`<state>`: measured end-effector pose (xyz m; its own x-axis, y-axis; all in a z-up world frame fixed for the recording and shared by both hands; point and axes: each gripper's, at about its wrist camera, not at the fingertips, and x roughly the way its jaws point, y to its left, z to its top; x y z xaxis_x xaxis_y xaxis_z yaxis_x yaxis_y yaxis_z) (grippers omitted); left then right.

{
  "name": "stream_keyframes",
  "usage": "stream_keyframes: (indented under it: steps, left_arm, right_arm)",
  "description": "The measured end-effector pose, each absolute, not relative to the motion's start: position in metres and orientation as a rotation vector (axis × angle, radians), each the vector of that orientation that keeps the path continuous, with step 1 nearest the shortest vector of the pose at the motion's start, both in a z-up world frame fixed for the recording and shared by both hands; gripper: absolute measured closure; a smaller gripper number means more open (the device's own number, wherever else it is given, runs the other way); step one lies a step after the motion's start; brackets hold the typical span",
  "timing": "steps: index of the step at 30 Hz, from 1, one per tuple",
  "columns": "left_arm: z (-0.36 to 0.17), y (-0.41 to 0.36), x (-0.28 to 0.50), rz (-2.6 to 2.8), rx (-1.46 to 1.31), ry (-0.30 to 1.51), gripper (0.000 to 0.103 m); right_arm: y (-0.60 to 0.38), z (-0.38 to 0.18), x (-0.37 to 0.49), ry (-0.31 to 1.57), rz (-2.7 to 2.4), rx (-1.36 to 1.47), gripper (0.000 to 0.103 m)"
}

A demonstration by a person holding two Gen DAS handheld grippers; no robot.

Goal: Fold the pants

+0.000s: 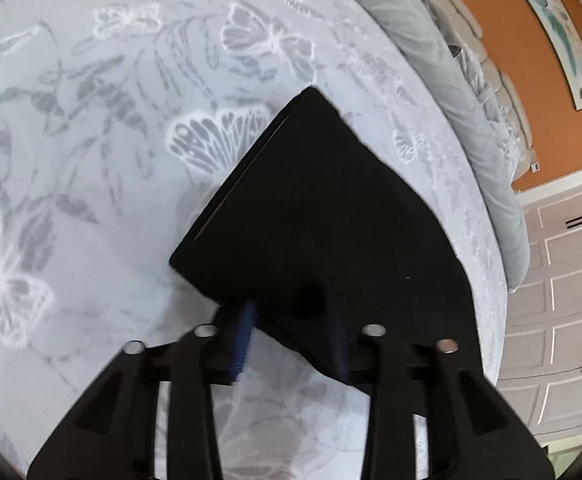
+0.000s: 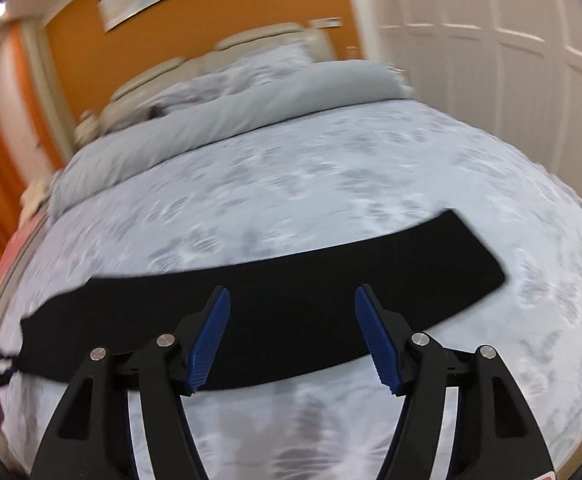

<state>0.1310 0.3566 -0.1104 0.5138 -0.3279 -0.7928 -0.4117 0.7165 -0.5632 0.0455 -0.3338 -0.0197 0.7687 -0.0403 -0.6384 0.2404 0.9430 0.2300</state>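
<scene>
Nearest you, the left gripper (image 1: 291, 320) is sitting right at the near edge of the black pants (image 1: 331, 208), w/ its blue fingers (image 1: 245, 336) straddling that edge, narrowly parted. The cloth is between them, but it's all blurred and dark there, so you can't tell whether the pads are pressing or clear. That's the risk: if a layer is catching on a pad as you're pulling away, you're dragging the stack and skewing the fold.

In the right wrist view the right gripper (image 2: 291, 320) is standing wide, its fingers (image 2: 211, 332) holding nothing and hovering over the mid part of the pants (image 2: 267, 312), which are lying as a long flat band across the bed (image 2: 331, 184). That view is smeared, so going in fast risks a grab that's picking up the bedspread along w/ the pants, or only the top layer, leaving the fold uneven.

Room: the bedspread is lying open on all sides of the band, esp. beyond it toward the rolled grey duvet (image 2: 227, 116). The pants' corner on the left view's right side is lying near the bed edge, w/ white drawers (image 1: 563, 288) past it, so a slide that way is risking a drop off the side. Further back, the headboard and the orange wall (image 2: 195, 16) are well apart from the work.
</scene>
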Motion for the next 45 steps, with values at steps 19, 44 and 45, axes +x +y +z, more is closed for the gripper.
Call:
stream_keyframes:
  steps: [19,44,45]
  left_arm:
    - [-0.116,0.366,0.093,0.161,-0.917,1.058,0.02]
    - [-0.001,0.297,0.064,0.468,-0.421,0.72,0.022]
    - [0.001,0.283,0.064,0.455,-0.391,0.71,0.022]
  right_arm:
    - [-0.244,-0.031,0.07,0.725,-0.019,0.17,0.039]
    - [-0.495,-0.076,0.035,0.777,-0.516,0.614,0.034]
    - [-0.51,-0.082,0.031,0.766,-0.534,0.639,0.034]
